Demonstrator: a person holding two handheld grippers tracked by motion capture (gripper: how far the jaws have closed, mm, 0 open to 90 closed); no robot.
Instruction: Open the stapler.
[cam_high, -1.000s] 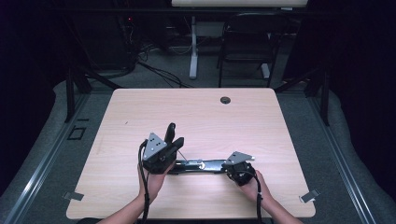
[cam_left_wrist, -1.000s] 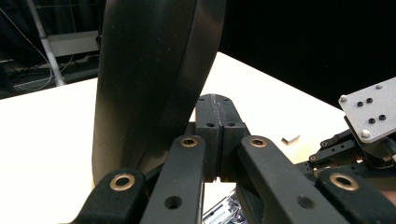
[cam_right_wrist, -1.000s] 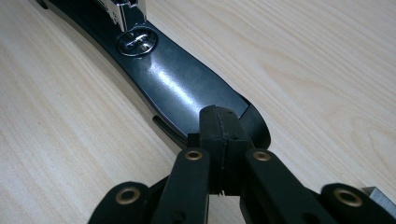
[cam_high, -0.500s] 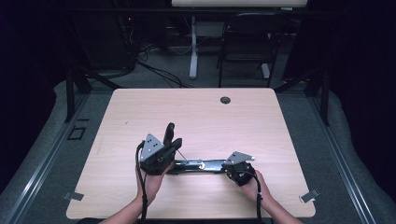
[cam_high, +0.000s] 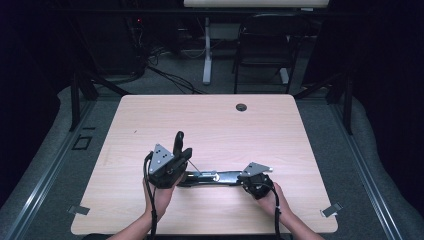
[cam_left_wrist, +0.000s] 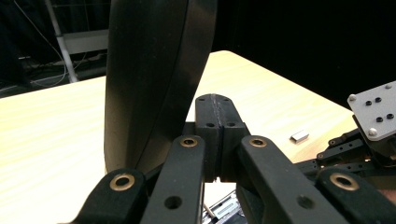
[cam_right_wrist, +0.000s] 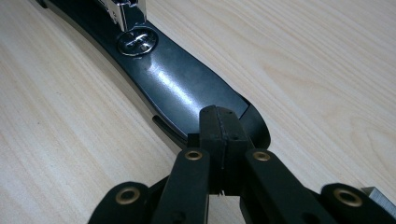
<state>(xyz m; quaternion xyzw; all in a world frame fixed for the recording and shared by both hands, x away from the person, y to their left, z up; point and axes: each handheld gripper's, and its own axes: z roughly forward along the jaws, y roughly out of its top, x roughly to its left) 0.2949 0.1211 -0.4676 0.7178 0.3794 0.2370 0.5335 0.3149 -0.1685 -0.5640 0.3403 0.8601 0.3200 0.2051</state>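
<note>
A black stapler (cam_high: 210, 176) lies opened out flat on the wooden table (cam_high: 210, 125), its shiny metal magazine along the middle. Its black lid (cam_high: 178, 142) stands raised at the left end. My left gripper (cam_high: 185, 154) is shut and empty, and its jaws sit right beside the raised lid (cam_left_wrist: 154, 79). My right gripper (cam_high: 241, 176) is at the other end, shut, with its tip over the rounded end of the stapler's base (cam_right_wrist: 187, 98). Both gripper views show the jaws pressed together: left gripper (cam_left_wrist: 215, 135), right gripper (cam_right_wrist: 219, 135).
A small silver strip of staples (cam_left_wrist: 299, 136) lies on the table near the right gripper. A round cable hole (cam_high: 241, 107) sits near the table's far edge. A chair (cam_high: 265, 45) and a desk leg stand beyond the table.
</note>
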